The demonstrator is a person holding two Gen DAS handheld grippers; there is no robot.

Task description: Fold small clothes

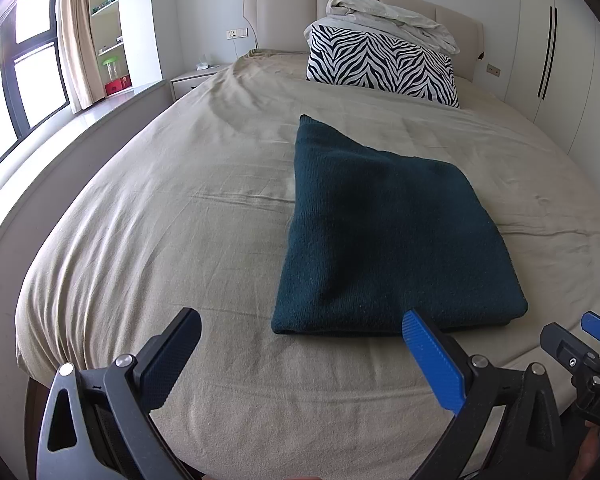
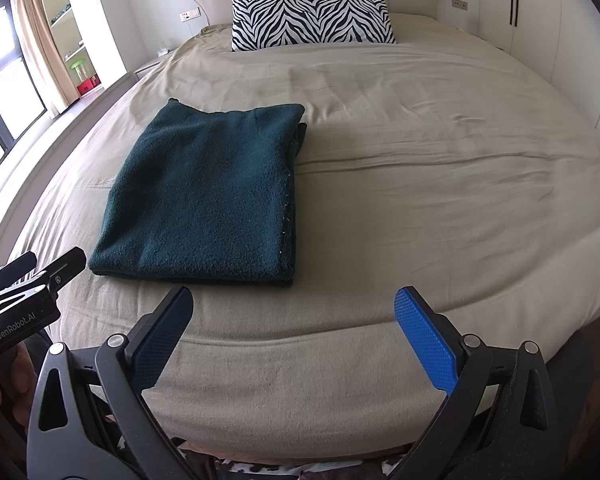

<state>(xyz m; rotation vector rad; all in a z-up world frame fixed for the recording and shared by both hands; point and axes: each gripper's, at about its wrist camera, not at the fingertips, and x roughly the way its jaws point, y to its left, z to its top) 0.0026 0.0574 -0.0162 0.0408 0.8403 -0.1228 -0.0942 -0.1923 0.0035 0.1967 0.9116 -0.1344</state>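
Both tongs, left tongs [image 1: 302, 344] and right tongs [image 2: 294, 320], gape wide and empty; the folded teal sweater [image 2: 204, 196] just ahead looks done, needing maybe tidying.

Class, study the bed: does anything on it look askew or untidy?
The folded green cloth is slightly uneven: one far corner pokes out beyond the rest. A rumpled white duvet sits heaped on the zebra pillow.

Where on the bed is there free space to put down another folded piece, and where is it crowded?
Bare sheet lies right of the dark green folded garment, up to the zebra pillow. Left of the garment, sheet runs to the window-side edge. The head end is crowded: the pillow carries a bundled white duvet.
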